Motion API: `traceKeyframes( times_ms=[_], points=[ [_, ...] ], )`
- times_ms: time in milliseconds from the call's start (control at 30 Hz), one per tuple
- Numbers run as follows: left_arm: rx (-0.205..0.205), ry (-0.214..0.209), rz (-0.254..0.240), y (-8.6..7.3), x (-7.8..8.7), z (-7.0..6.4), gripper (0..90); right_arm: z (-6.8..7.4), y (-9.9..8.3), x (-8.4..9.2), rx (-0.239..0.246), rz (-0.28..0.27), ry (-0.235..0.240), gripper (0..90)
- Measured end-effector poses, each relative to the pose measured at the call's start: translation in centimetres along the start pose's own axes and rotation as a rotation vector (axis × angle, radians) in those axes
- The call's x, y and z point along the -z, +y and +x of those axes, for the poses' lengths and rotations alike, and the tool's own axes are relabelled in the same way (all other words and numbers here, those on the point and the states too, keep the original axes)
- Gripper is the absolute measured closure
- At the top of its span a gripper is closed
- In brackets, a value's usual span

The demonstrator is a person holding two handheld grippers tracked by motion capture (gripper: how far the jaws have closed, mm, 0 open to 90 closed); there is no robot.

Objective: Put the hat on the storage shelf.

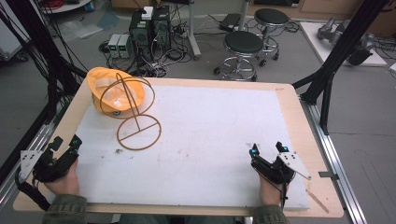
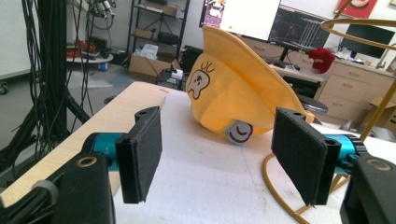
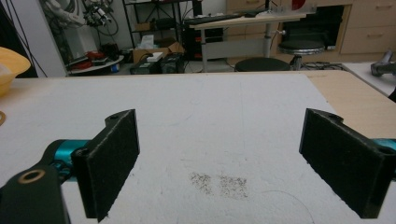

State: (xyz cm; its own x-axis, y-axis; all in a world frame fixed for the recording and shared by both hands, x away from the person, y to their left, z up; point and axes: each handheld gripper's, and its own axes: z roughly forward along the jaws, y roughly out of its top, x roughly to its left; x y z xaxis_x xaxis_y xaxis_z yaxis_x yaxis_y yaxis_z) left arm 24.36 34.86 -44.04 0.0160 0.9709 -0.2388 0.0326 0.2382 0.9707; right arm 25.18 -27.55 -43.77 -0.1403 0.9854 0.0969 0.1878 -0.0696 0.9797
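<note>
Two grippers sit low at my near corners of the table, the left gripper (image 1: 65,145) and the right gripper (image 1: 268,149), both with their felt-like black pads spread wide and nothing between them. Well ahead of the left one, a soft yellow cap (image 1: 114,91) lies at the far left of the white foam mat (image 1: 210,135), leaning on a thin golden wire stand (image 1: 137,116). From the left gripper view I make out a cartoon print on the cap, perhaps a ghost.

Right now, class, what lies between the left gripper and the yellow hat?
Bare white mat. In the left gripper view, the left gripper stands open with the hat straight ahead and nothing on the stretch between; the wire stand sits off to one side.
</note>
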Motion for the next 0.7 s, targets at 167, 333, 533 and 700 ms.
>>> traceKeyframes(
  times_ms=[167, 333, 533, 700],
  points=[
    [0.003, -0.004, -0.002, 0.0, -0.1, 0.0, 33.7, 0.0, 0.0, -0.1, -0.001, 0.008, 0.004, 10.9],
    [0.015, -0.012, -0.008, 0.1, -0.1, 0.1, 33.8, 0.0, 0.0, -0.1, 0.003, 0.001, 0.004, 10.9],
    [0.056, -0.056, -0.009, 0.8, -0.4, -0.1, 35.1, 0.0, 0.0, -0.2, 0.004, 0.005, 0.006, 10.9],
    [-0.015, -0.092, -0.036, 2.1, -0.8, -1.1, 40.3, 0.1, 0.0, -0.1, 0.003, 0.004, 0.004, 10.9]
  ],
)
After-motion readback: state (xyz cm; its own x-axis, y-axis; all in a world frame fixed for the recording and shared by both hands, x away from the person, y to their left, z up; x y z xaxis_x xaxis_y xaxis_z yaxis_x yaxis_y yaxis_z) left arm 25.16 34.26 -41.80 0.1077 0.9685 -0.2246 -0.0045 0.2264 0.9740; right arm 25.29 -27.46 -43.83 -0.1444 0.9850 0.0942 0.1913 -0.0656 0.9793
